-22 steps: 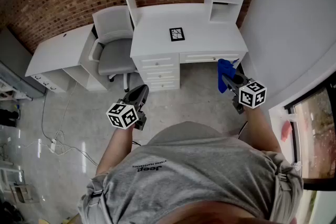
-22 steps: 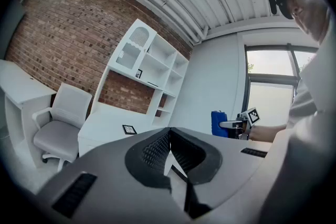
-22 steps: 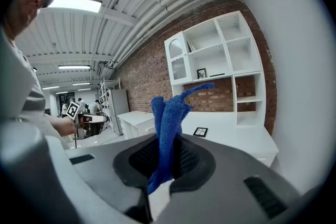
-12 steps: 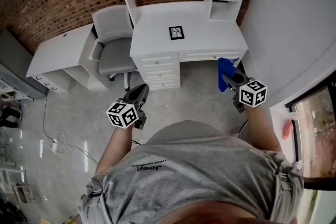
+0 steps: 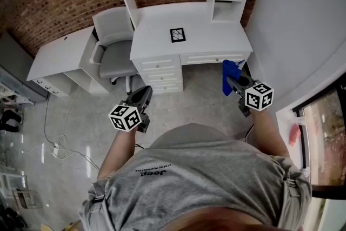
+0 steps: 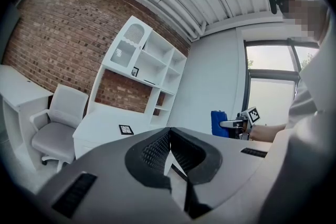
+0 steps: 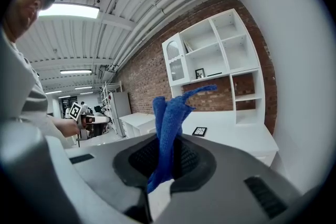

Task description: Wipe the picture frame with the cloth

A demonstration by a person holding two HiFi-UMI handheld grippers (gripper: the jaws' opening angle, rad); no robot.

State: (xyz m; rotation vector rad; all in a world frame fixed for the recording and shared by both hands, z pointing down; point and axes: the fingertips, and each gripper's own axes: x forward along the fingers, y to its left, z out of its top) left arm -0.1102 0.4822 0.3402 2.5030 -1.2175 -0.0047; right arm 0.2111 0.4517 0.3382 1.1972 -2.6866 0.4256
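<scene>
My right tongs (image 7: 164, 144) pinch a nubby blue knit cloth (image 7: 170, 107) that stands in folds. My left tongs (image 6: 169, 139) are pressed together, ribbed pads bare. Only the head view shows the small black square picture frame (image 5: 177, 35) lying flat on the smooth white bench (image 5: 216, 35), well apart from both.

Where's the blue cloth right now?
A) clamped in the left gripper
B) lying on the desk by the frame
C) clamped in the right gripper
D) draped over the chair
C: in the right gripper view the right gripper has its jaws shut on the blue cloth, which sticks up out of them.
</scene>
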